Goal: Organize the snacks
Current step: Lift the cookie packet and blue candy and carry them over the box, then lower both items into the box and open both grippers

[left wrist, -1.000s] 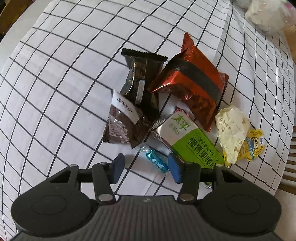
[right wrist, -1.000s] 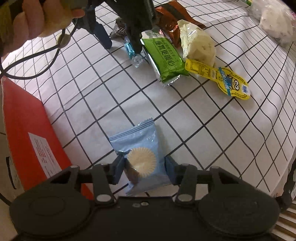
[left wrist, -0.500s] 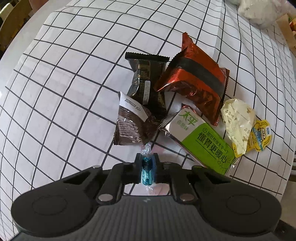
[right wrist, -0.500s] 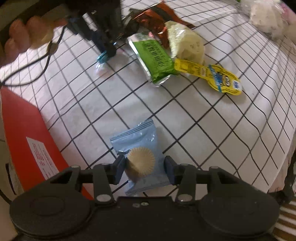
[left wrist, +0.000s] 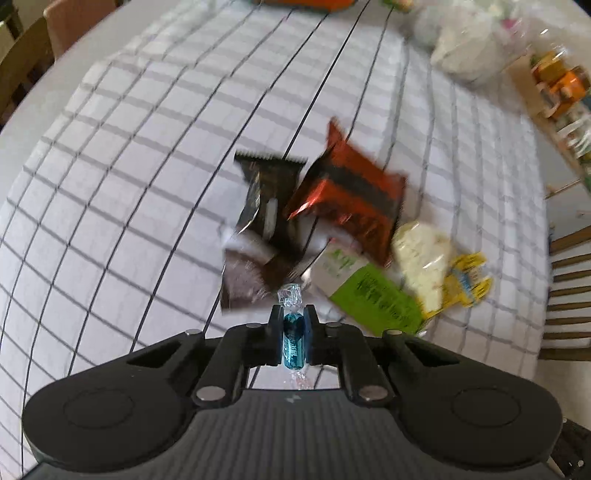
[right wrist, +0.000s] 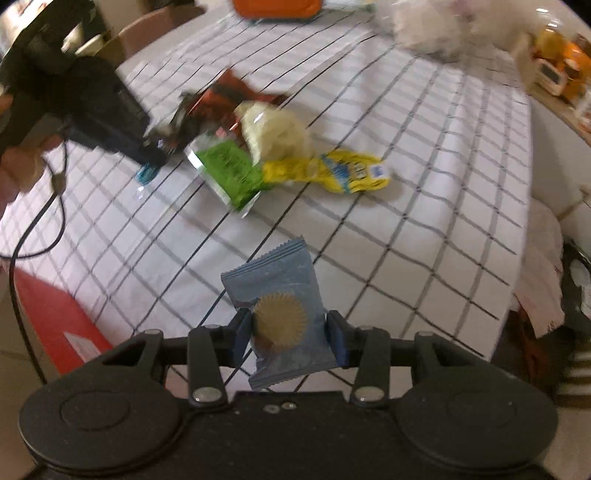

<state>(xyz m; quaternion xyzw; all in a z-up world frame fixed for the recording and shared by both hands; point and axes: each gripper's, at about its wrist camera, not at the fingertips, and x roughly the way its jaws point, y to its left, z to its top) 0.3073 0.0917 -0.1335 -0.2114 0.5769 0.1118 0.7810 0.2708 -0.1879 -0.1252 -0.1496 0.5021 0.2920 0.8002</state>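
My left gripper point(left wrist: 293, 325) is shut on a small blue wrapped candy point(left wrist: 293, 339), held above the checked tablecloth. Ahead lie a brown packet point(left wrist: 245, 280), a black packet point(left wrist: 271, 192), an orange-red packet point(left wrist: 351, 199), a green packet point(left wrist: 373, 299), a cream packet point(left wrist: 421, 254) and a yellow sachet point(left wrist: 469, 284). My right gripper point(right wrist: 290, 332) is shut on a light blue snack packet point(right wrist: 284, 314) and holds it off the table. In the right wrist view the left gripper point(right wrist: 147, 162) with the candy point(right wrist: 146, 175) is at upper left beside the pile.
A red box point(right wrist: 55, 328) lies at the table's left edge. An orange container point(right wrist: 277, 7) and a white bag point(right wrist: 443, 29) stand at the far side. Wooden chairs point(left wrist: 569, 288) stand around the table.
My left gripper has closed on the blue candy and lifted it from the cloth. My right gripper has raised and tilted up with the blue packet. Both views are blurred by motion.
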